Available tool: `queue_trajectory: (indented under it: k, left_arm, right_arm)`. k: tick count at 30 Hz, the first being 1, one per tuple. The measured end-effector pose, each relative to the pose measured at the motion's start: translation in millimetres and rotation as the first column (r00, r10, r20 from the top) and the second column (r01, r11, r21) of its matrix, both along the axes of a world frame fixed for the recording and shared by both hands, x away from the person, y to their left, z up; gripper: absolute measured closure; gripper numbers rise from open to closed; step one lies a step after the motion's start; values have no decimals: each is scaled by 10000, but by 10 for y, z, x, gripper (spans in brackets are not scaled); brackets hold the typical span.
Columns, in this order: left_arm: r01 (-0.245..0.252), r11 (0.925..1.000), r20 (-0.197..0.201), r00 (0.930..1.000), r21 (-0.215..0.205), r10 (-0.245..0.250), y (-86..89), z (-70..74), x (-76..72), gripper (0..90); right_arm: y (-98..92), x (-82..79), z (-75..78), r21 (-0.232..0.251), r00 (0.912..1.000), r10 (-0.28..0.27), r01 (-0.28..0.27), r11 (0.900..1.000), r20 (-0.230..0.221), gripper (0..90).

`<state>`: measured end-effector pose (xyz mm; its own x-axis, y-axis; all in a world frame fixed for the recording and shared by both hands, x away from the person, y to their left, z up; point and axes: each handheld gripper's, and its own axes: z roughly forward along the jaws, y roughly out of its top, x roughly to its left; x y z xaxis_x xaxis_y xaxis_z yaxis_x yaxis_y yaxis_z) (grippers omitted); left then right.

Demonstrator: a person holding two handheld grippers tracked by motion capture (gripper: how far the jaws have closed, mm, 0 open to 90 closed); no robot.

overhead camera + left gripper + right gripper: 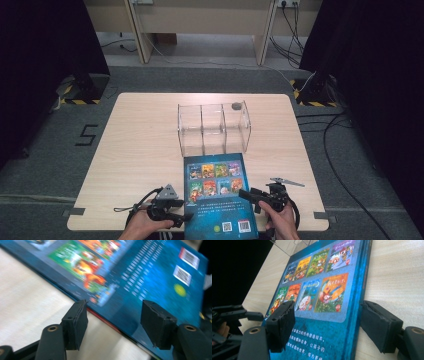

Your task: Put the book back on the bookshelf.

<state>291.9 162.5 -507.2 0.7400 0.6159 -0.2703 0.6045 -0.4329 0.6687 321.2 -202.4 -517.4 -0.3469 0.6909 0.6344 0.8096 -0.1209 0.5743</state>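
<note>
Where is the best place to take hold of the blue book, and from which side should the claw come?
Grip the blue book at a long side edge near its close end, coming in level from the side. It lies flat on the table, so only its thin edges offer a hold. The left claw and right claw already straddle those edges, probably well placed.

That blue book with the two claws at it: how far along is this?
Early. The book lies flat on the table, near the clear divided box, its three slots bookless. Left claw and right claw straddle its edges, ungripped. Lifting remains, perhaps into the box.
</note>
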Motion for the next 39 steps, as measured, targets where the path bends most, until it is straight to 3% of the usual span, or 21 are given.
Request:
queue_trajectory:
  k: [4,7,10,14,16,17,18,19,20,22,23,24,25,26,32,36,39]
  left_arm:
    - [-217,9996,32,9998,-154,218,-3,-13,85,375]
    - [-175,9998,168,9997,9,175,-21,-10,72,376]
    - [-239,9997,190,9995,18,239,-30,-11,56,374]
    - [-366,9991,-15,9993,-204,366,-13,-15,64,375]
    - [-372,9993,56,9993,-87,373,-27,-11,55,370]
    - [-356,9992,46,9994,-169,357,-42,-15,48,372]
    - [-367,9988,-33,9993,-316,367,-58,-22,42,377]
    - [-367,9988,-33,9993,-316,367,-58,-22,42,369]
    - [-372,9993,121,9992,-90,373,-63,-13,43,376]
    - [-411,9991,129,9991,-114,412,-57,-14,51,384]
    - [-390,9992,135,9991,-132,391,-46,-17,54,397]
    - [-392,9990,185,9990,-195,396,-30,-24,55,401]
    - [-392,9990,185,9990,-195,396,-30,-24,55,401]
    - [-364,9992,221,9991,-147,367,-36,-22,50,397]
    - [-331,9993,211,9992,-173,334,-25,-24,43,394]
    - [-258,9993,62,9996,-283,260,-6,-23,52,389]
    - [-197,9995,84,9998,-263,199,-7,-23,46,379]
  right_arm:
    - [30,34,1,-47,9999,-134,134,9999,10,294]
    - [44,27,-1,-3,9996,-268,268,9996,3,288]
    - [29,3,-29,579,9977,-655,665,9961,-191,286]
    - [38,-27,-36,715,9968,-760,775,9944,-233,255]
    - [50,-34,-26,780,9974,-655,678,9946,-314,239]
    - [65,-52,-45,1495,9950,-520,644,9867,-856,263]
    - [97,-55,-105,2446,9894,43,317,9691,-1454,349]
    - [97,-55,-105,2446,9894,43,317,9691,-1454,349]
    - [185,-121,-197,3171,9708,462,317,9479,-2352,433]
    - [191,-134,-181,3154,9712,447,325,9484,-2342,400]
    - [191,-135,-165,3029,9728,578,133,9529,-2244,393]
    - [168,-140,-142,2465,9754,1084,-591,9673,-1917,504]
    - [168,-140,-142,2465,9754,1084,-591,9673,-1917,504]
    - [179,-179,-139,1731,9807,1381,-1133,9784,-1385,551]
    - [180,-212,-131,1546,9776,1932,-1789,9717,-832,555]
    - [192,-231,-36,917,9681,2478,-2503,9638,378,565]
    - [188,-242,-20,705,9641,2586,-2626,9623,604,557]
